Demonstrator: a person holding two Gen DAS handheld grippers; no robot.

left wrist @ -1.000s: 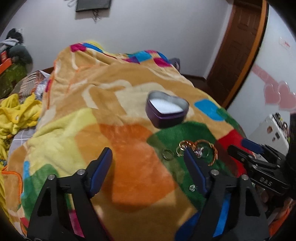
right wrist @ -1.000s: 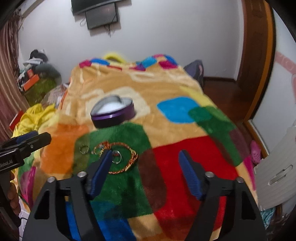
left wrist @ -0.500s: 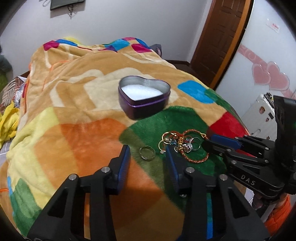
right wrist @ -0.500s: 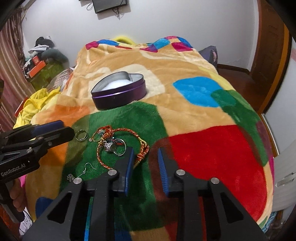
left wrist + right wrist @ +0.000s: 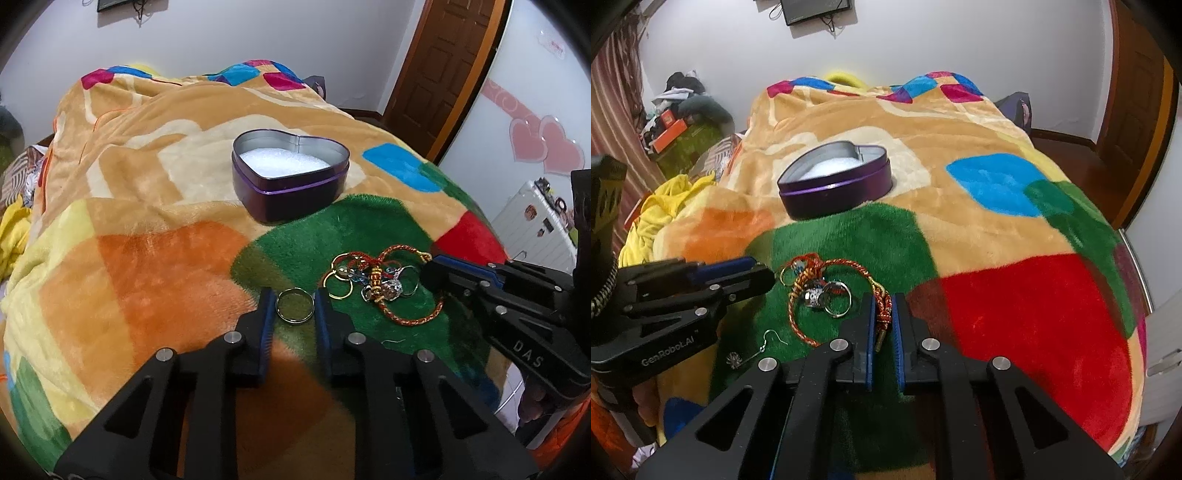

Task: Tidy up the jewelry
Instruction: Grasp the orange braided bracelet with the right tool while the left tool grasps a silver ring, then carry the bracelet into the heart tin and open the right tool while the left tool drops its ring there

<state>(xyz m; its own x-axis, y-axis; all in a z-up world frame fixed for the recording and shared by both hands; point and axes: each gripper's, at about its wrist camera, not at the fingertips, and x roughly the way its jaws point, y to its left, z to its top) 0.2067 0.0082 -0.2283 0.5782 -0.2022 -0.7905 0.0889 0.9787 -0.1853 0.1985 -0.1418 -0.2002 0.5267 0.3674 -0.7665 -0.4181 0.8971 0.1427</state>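
A purple heart-shaped tin [image 5: 291, 173] with white padding stands open on the blanket; it also shows in the right wrist view [image 5: 836, 181]. My left gripper [image 5: 294, 304] has its jaws closed against both sides of a metal ring [image 5: 294, 305] lying on the green patch. A tangle of rings and charms [image 5: 373, 277] lies just right of it. My right gripper [image 5: 882, 310] is shut on the red-gold braided bracelet [image 5: 882, 308], whose loop [image 5: 798, 295] lies on the blanket. A hook earring [image 5: 753, 350] lies near its left side.
The bed's colourful blanket [image 5: 147, 258] falls away at the right edge [image 5: 1123, 295]. Yellow cloth [image 5: 657, 218] and clutter sit left of the bed. A wooden door [image 5: 443, 66] and white appliance [image 5: 535, 229] stand at right.
Both grippers moved forward and down to the jewelry and closed: the left around the single ring, the right onto the braided bracelet.
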